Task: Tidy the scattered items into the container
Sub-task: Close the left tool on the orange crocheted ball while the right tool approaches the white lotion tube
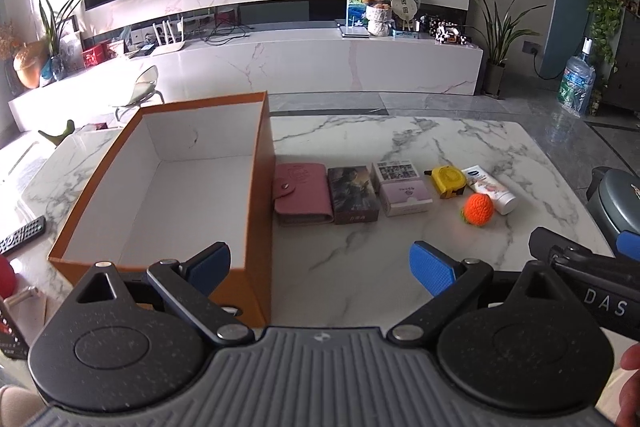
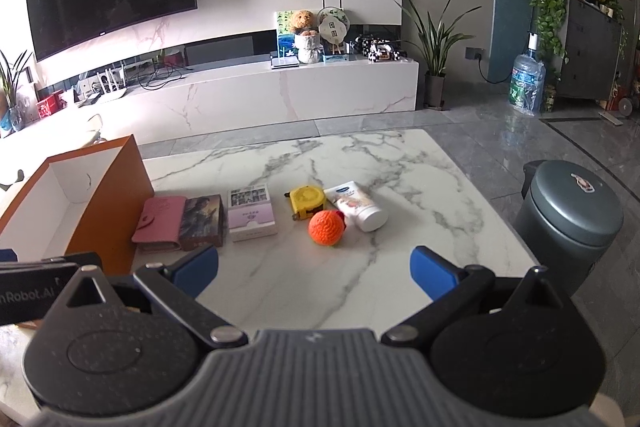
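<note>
An open orange box [image 1: 256, 187] with a white inside stands on the marble table [image 1: 400, 139], empty; it also shows in the right wrist view [image 2: 104, 195]. To its right lie a pink wallet [image 1: 302, 197], a dark card box [image 1: 352, 193], a pale pink box [image 1: 404, 195], a yellow tape measure [image 1: 448, 181], an orange knitted ball [image 1: 478, 209] and a white cream tube [image 1: 492, 189]. My left gripper [image 1: 320, 269] is open and empty by the box's near right corner. My right gripper [image 2: 314, 275] is open and empty, short of the orange ball [image 2: 326, 223].
A grey lidded bin [image 2: 568, 223] stands off the table's right edge. A remote control [image 1: 22, 235] lies at the table's left. The right gripper's body [image 1: 584, 279] shows at the right of the left wrist view. A TV console stands behind.
</note>
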Demonstrator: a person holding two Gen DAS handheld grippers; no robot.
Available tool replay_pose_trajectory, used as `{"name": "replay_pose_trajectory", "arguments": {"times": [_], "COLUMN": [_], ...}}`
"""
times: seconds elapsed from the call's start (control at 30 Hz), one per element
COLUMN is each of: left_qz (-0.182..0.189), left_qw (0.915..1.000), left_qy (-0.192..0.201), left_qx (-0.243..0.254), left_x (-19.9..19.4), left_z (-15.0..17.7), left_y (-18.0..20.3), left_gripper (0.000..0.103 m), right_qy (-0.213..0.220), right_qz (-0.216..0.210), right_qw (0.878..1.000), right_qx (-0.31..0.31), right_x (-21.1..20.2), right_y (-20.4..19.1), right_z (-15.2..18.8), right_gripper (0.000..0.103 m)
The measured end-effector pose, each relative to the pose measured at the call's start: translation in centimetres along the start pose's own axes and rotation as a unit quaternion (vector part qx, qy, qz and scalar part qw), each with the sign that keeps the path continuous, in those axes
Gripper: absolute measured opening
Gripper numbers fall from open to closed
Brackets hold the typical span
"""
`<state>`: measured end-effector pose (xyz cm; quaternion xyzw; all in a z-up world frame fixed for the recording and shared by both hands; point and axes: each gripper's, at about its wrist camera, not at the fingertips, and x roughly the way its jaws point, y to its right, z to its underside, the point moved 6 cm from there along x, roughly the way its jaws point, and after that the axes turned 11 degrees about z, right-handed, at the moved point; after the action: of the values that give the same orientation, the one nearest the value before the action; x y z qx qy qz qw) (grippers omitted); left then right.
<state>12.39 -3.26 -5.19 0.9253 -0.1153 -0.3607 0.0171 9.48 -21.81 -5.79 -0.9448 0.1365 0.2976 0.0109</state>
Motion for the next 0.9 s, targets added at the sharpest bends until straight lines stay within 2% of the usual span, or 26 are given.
{"name": "replay_pose_trajectory", "arguments": {"times": [0.13,0.23,0.27,0.37,0.43,0.5,0.53,0.67,0.87,0.9], "left_qz": [0.024,0.051,0.059,0.083,0.097,0.113,0.119,0.150,0.185,0.190], "left_qw": [0.9997,0.9986,0.9980,0.9959,0.9942,0.9921,0.9910,0.9858,0.9780,0.9767], "left_qy": [-0.004,-0.016,-0.022,-0.033,-0.043,-0.053,-0.056,-0.067,-0.078,-0.079], "left_qx": [0.009,0.008,0.008,0.011,0.014,0.018,0.022,0.036,0.057,0.063], "left_x": [1.7,3.7,4.5,6.8,8.5,10.2,10.9,13.7,17.8,18.5], "left_z": [-1.0,-1.6,-1.7,-2.1,-2.2,-2.2,-2.3,-2.4,-2.4,-2.4], "left_y": [1.0,1.8,2.1,3.2,4.0,4.9,5.4,7.6,11.2,11.8], "left_gripper": [0.103,0.084,0.081,0.065,0.054,0.045,0.042,0.042,0.042,0.044], "right_qy": [-0.009,-0.019,-0.022,-0.032,-0.035,-0.038,-0.041,-0.054,-0.068,-0.071], "right_qz": [-0.004,-0.011,-0.013,-0.017,-0.020,-0.019,-0.018,-0.017,-0.021,-0.022], "right_qw": [1.000,1.000,1.000,0.999,0.999,0.999,0.999,0.998,0.997,0.997], "right_qx": [0.008,0.010,0.008,-0.003,-0.010,-0.018,-0.022,-0.028,-0.037,-0.037], "right_x": [2.0,3.9,4.6,6.9,8.4,10.2,11.1,14.8,19.1,19.7], "right_y": [1.1,1.7,1.8,2.0,2.2,2.4,2.7,3.9,5.4,5.6], "right_z": [-0.8,-1.2,-1.2,-1.4,-1.4,-1.5,-1.6,-1.8,-1.6,-1.5], "right_gripper": [0.103,0.096,0.088,0.069,0.062,0.050,0.049,0.036,0.036,0.036]}}
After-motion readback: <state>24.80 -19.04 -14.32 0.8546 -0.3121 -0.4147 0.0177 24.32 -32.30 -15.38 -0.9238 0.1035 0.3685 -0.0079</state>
